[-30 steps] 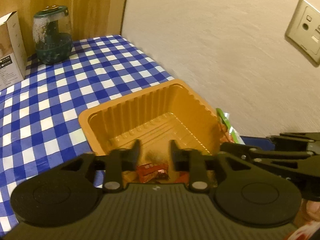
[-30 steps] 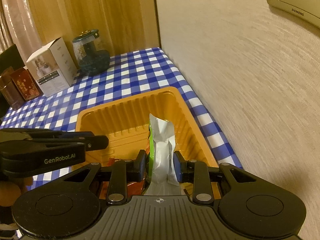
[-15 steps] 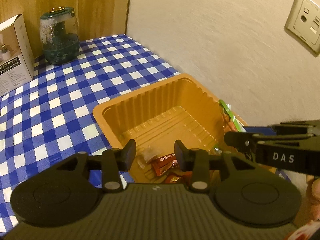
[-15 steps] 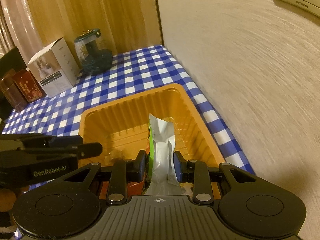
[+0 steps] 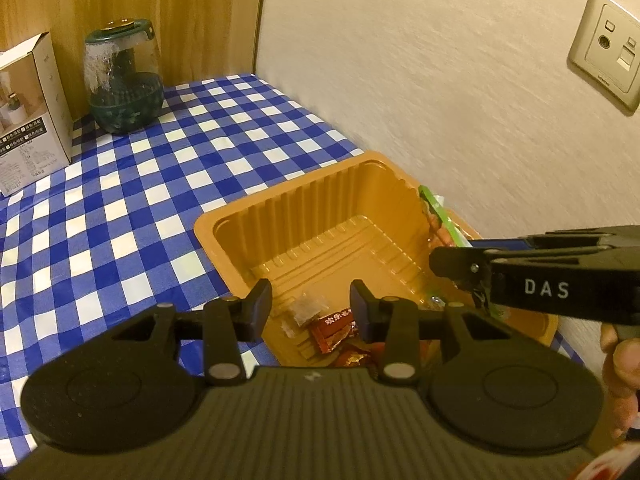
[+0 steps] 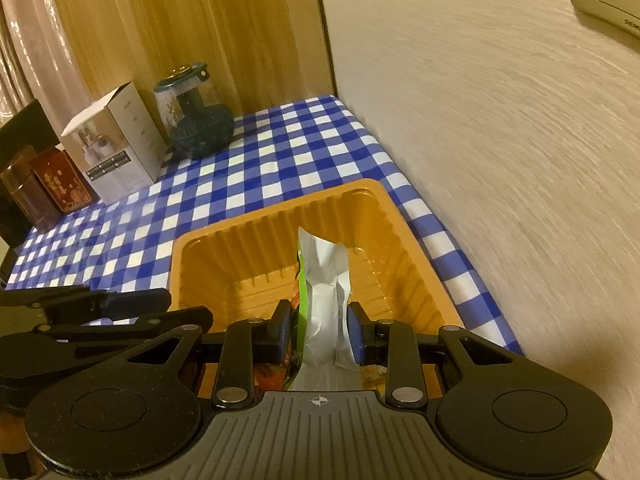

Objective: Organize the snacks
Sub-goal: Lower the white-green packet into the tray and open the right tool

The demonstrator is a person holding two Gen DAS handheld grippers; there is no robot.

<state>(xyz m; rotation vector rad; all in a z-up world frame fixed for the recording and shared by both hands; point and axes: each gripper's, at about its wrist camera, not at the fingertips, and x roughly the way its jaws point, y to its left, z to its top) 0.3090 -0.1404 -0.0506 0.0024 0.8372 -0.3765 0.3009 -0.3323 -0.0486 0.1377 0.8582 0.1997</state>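
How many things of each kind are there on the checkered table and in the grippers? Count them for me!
Orange tray: 1
Green and silver snack bag, pinched in the right gripper: 1
Small wrapped snacks in the tray: at least 3, some hidden
Glass jar: 1
White box: 1
Dark red tins: 2
Total: at least 9

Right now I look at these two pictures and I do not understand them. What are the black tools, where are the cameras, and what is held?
A person holds one black two-finger gripper in each hand; a camera on each looks along its fingers. In the left view, the left gripper is open and empty above an orange tray on a blue checked tablecloth; small red snack packets lie inside. In the right view, the right gripper pinches a green and silver snack bag over that tray. A glass jar and a white box stand behind.
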